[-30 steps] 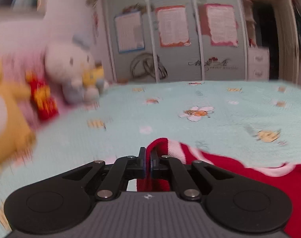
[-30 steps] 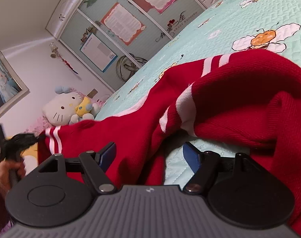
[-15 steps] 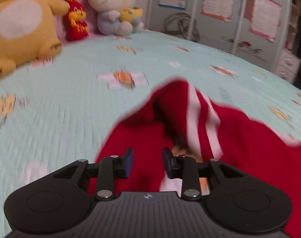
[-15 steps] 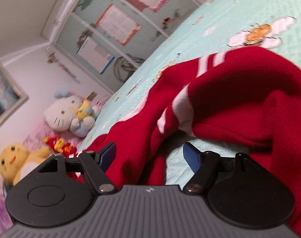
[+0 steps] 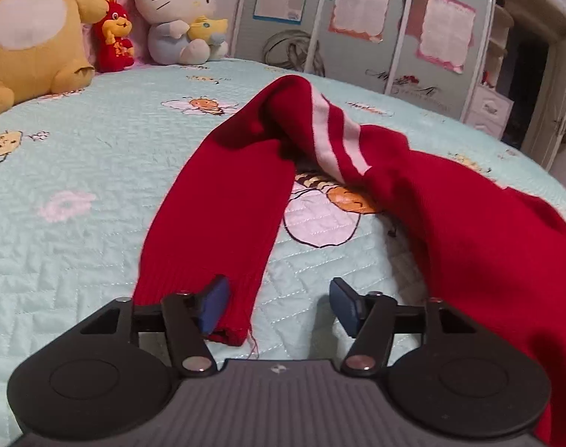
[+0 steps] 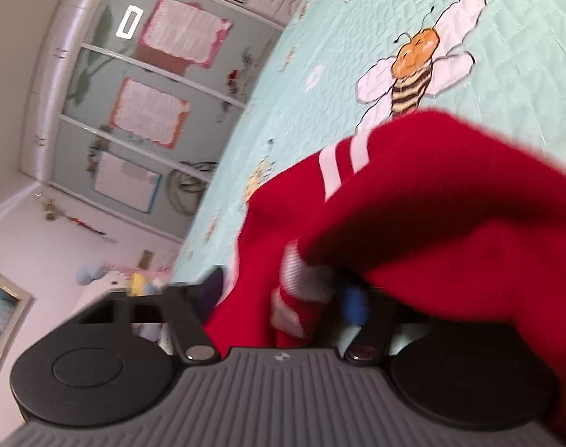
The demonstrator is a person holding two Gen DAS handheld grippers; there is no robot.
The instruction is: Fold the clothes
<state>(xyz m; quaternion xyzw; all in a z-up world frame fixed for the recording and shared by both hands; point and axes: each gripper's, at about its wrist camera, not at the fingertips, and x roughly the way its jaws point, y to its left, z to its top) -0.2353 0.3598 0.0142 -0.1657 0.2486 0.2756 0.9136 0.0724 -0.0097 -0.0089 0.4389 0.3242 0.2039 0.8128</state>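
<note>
A red sweater (image 5: 469, 231) with white stripes lies on the bee-print bedspread (image 5: 78, 171). One sleeve (image 5: 223, 205) stretches flat toward me, and its ribbed cuff lies under the left finger (image 5: 215, 303) of my left gripper (image 5: 279, 305). That gripper's jaws are opening wide over the bed, with only the cuff's edge between them. In the blurred right wrist view, the jaws of my right gripper (image 6: 283, 294) are closing on a bunched fold of the sweater (image 6: 432, 201) near its white-striped hem (image 6: 301, 283). The fabric fills the gap and touches both fingers.
Plush toys line the head of the bed: a yellow one (image 5: 29, 37), a small red one (image 5: 115, 37) and a white cat (image 5: 178, 15). A wardrobe with pinned posters (image 5: 361, 7) stands beyond the bed, with a doorway (image 5: 528, 89) at right.
My left gripper let go of the cuff, opened and sank toward the bed; the sleeve now lies flat. My right gripper rolled, and its jaws narrowed onto the sweater fold.
</note>
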